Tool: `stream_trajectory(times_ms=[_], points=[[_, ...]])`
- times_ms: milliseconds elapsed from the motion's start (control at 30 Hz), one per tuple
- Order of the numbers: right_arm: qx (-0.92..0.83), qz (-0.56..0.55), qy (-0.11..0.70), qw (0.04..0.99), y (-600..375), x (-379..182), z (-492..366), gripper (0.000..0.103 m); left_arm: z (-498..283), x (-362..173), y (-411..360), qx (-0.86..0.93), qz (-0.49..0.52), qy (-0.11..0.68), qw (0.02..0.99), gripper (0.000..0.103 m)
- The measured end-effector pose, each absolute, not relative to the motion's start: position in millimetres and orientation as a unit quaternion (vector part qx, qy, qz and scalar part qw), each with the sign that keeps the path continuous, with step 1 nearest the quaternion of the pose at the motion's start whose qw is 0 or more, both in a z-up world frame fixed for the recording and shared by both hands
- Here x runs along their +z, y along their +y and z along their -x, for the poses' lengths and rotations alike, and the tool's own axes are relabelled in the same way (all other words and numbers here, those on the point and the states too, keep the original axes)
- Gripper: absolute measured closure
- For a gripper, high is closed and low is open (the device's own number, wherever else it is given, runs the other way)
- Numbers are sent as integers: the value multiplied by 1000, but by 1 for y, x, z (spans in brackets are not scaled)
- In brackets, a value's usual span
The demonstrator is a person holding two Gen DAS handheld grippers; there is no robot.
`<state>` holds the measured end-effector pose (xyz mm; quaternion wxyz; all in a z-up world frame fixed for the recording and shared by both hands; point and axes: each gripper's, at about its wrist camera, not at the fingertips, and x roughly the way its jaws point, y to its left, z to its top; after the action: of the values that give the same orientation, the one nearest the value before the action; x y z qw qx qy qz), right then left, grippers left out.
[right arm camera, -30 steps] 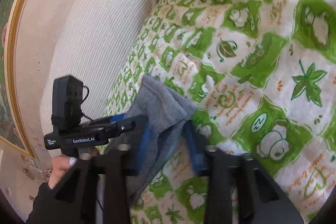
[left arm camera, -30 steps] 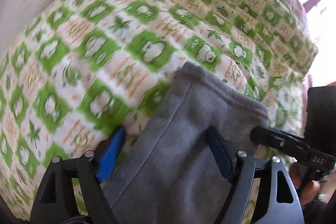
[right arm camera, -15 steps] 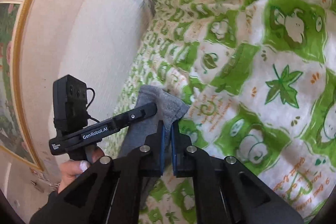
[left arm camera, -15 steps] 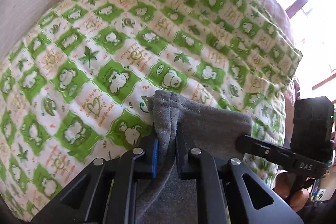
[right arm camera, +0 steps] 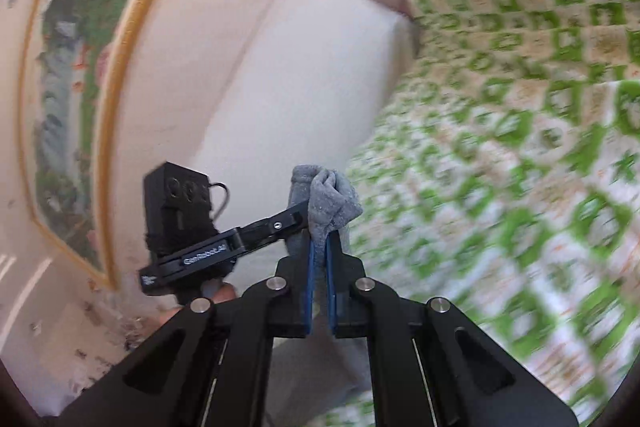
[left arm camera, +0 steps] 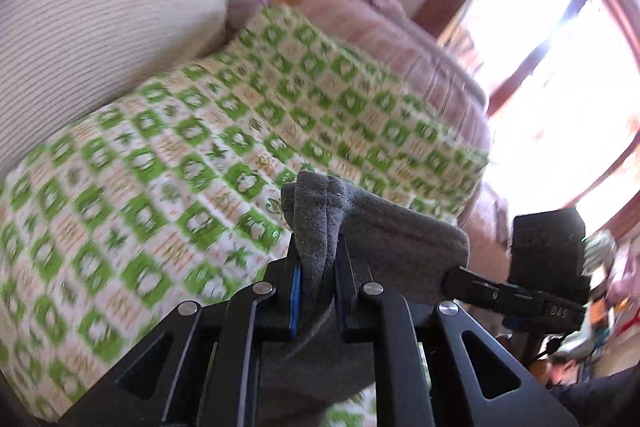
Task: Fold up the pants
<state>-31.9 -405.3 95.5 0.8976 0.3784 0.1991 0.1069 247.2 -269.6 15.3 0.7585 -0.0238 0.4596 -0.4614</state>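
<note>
Lifting one end of the grey sweatpants [left arm camera: 400,239] is about as far as the fold has got, going by the left wrist view: the left gripper [left arm camera: 318,267] sits clamped on a bunched edge of the fabric, jaws pinched together w/ cloth squeezed between the blue pads, and the right gripper [left arm camera: 464,277] bites the same edge just beside it on the right. The cloth hangs raised above the green-checked bedspread [left arm camera: 168,163], apart from it at the held end; the rest drops below the frame, so how much lies flat can't be told. No crease made yet, I'd judge; carrying the end over, laying it down and smoothing are all left. Right wrist view: right gripper [right arm camera: 319,247] also shut tight on a puckered grey tuft, the left gripper [right arm camera: 294,217] pinching just to its left, a white striped cushion [right arm camera: 296,95] and framed picture [right arm camera: 76,107] behind. Containers: none in either view, nothing to report inside any.
</note>
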Motion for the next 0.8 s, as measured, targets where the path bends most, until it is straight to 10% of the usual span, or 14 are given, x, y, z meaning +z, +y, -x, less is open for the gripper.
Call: stream_trajectory(times_ms=[800], points=[[294,-259,396,831,-126,20,-26,97,-177,-73,19,-346,244,438,793,91]])
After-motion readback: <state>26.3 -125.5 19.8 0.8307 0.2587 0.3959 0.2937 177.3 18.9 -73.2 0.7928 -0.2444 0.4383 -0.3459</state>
